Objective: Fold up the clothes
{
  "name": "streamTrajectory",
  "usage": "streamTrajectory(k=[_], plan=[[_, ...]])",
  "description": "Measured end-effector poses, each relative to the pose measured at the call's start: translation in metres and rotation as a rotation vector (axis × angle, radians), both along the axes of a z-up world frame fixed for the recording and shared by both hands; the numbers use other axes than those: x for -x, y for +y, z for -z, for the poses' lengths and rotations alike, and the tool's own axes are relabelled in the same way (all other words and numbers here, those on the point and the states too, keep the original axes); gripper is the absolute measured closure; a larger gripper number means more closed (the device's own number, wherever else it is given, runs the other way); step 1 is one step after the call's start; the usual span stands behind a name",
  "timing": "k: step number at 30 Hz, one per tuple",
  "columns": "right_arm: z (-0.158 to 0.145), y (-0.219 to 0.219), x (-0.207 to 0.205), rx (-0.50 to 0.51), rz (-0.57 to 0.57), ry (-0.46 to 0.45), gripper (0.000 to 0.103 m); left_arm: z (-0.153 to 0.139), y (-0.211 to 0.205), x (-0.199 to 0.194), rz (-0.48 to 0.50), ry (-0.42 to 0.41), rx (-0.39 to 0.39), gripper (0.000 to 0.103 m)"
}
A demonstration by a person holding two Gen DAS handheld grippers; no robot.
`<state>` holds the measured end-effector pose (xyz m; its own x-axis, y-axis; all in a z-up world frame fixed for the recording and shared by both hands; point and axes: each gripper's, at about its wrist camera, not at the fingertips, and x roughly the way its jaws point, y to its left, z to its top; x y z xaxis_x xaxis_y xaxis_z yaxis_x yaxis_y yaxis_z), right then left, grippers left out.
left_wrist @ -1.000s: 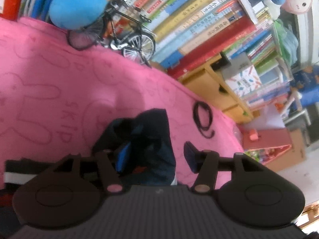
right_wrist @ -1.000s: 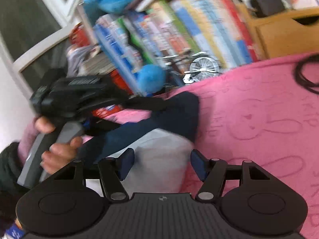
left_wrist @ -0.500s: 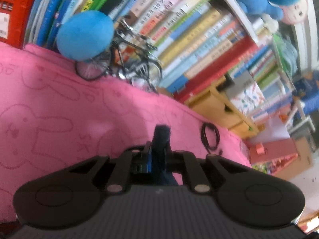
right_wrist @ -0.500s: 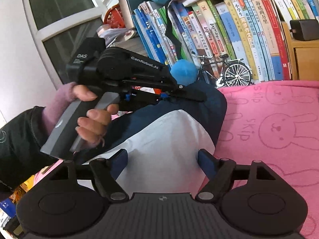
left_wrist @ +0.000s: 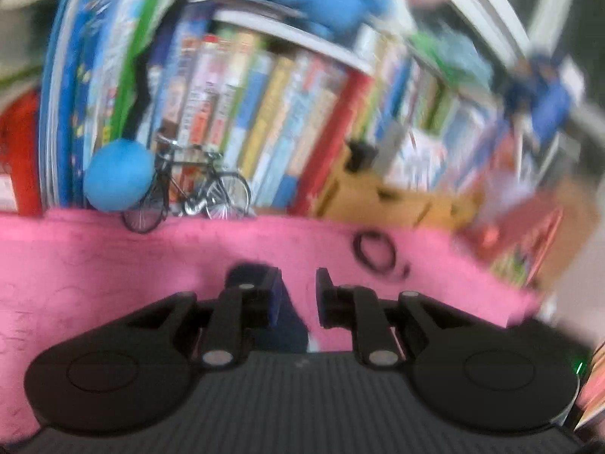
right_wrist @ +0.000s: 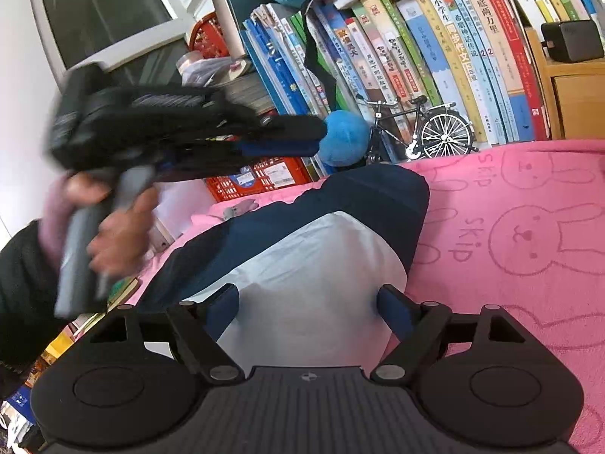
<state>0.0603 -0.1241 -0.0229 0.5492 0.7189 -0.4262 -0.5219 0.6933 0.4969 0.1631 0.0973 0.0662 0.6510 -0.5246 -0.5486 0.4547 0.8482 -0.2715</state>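
Note:
A navy and white garment [right_wrist: 314, 265] lies folded on the pink rabbit-print blanket [right_wrist: 529, 227], its navy edge toward the books. My right gripper [right_wrist: 308, 308] hovers open just over the white part, one finger on each side and nothing pinched. In the right wrist view a hand [right_wrist: 113, 227] holds my left gripper [right_wrist: 315, 139] raised above the garment's far left edge, blurred. Its own view shows the left gripper [left_wrist: 298, 291] open, a strip of navy cloth [left_wrist: 291, 325] lying below the gap, free of the pads.
Along the blanket's far edge stand a toy bicycle [right_wrist: 423, 132], a blue plush ball [right_wrist: 344, 138] and a wall of books [right_wrist: 435, 49]. A black cable loop [left_wrist: 374, 251] lies on the blanket at the right. A red basket [right_wrist: 261, 178] sits at the left.
My left gripper, shut on the navy cloth half a second ago, has opened and lifted away from it. The garment now lies flatter under my right gripper.

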Motion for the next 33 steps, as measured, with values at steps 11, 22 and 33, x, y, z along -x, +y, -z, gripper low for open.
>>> streamTrajectory(k=[11, 22, 33], plan=[[-0.026, -0.043, 0.011, 0.024, 0.221, -0.07, 0.022, 0.032, 0.024, 0.052, -0.327, -0.258, -0.629, 0.084], [-0.031, -0.007, 0.115, 0.333, 0.26, -0.131, 0.022, 0.04, 0.012, 0.156, -0.163, -0.342, -0.584, 0.07], [-0.014, 0.036, 0.273, 0.584, 0.124, -0.338, 0.022, -0.004, 0.066, 0.25, -0.291, -0.42, -0.496, 0.06]])
